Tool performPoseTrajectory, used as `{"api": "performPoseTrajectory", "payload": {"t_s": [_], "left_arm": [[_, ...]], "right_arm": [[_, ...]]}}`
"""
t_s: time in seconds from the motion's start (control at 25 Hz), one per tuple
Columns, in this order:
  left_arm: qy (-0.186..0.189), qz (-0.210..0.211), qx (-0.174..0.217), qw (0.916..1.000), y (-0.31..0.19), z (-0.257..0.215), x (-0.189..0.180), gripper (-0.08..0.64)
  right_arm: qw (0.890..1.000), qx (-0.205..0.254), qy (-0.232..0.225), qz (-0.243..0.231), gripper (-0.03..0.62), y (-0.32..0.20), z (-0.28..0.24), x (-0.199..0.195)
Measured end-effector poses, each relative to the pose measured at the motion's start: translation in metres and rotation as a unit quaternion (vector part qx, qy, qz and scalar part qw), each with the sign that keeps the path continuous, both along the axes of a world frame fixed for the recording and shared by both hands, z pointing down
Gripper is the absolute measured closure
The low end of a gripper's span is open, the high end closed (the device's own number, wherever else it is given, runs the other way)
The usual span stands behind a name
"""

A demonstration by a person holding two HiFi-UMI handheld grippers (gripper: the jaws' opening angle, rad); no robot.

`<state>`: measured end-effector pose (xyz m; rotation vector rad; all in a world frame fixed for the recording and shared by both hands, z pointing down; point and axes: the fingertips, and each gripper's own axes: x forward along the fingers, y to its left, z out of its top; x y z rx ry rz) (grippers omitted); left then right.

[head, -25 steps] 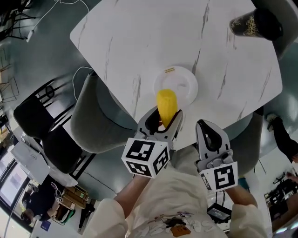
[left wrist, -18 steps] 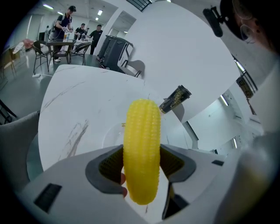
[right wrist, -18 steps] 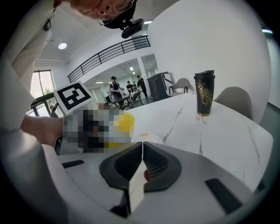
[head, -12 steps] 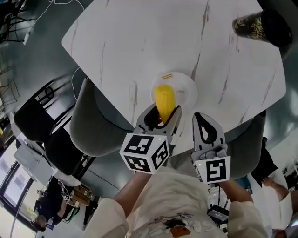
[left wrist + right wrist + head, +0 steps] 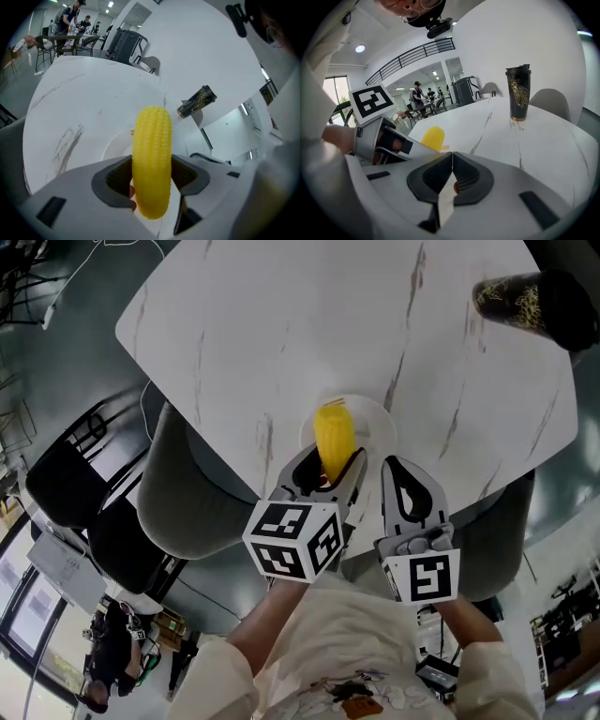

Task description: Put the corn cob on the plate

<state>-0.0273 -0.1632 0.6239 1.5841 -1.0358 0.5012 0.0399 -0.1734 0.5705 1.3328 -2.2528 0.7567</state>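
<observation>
A white tabletop with grey marble veining (image 5: pixel 281 334) is carrying two things. A round white plate (image 5: pixel 378 423) is sitting near its close edge, just ahead of the left gripper (image 5: pixel 330 465). A tall black tumbler with gold patterning (image 5: pixel 525 301) is standing upright well beyond the right gripper (image 5: pixel 401 470), off to its right.

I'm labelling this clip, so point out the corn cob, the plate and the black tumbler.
corn cob (image 5: pixel 334 439): head view, middle of the cob.
plate (image 5: pixel 377 434): head view, bare right part.
black tumbler (image 5: pixel 523 300): head view, its patterned side.
</observation>
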Motion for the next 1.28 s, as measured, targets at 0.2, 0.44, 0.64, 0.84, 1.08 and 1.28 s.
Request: {"api": "performPoseTrajectory", "payload": {"t_s": [0.2, 0.44, 0.64, 0.84, 1.08, 1.28], "left_arm": [[-0.003, 0.012, -0.017, 0.9998, 0.003, 0.008, 0.002, 0.31], [-0.014, 0.032, -0.027, 0.999, 0.009, 0.016, 0.006, 0.31], [-0.031, 0.031, -0.04, 0.9982, 0.01, 0.018, 0.005, 0.31], [-0.022, 0.016, -0.038, 0.9989, 0.008, 0.015, 0.007, 0.31], [-0.014, 0.007, -0.029, 0.9995, 0.014, 0.009, 0.007, 0.308], [-0.012, 0.002, -0.019, 0.9998, 0.021, 0.001, 0.001, 0.308]], "right_arm": [[1.0, -0.003, -0.002, 0.004, 0.586, 0.0, 0.0, 0.005], [1.0, -0.002, -0.018, 0.015, 0.586, 0.001, -0.005, 0.006], [0.999, 0.002, -0.015, 0.029, 0.586, 0.004, -0.015, 0.012], [0.999, -0.002, -0.012, 0.043, 0.586, 0.013, -0.016, 0.021], [0.999, -0.003, -0.016, 0.046, 0.586, 0.025, -0.019, 0.016], [0.999, 0.006, -0.014, 0.042, 0.587, 0.03, -0.028, 0.012]]}}
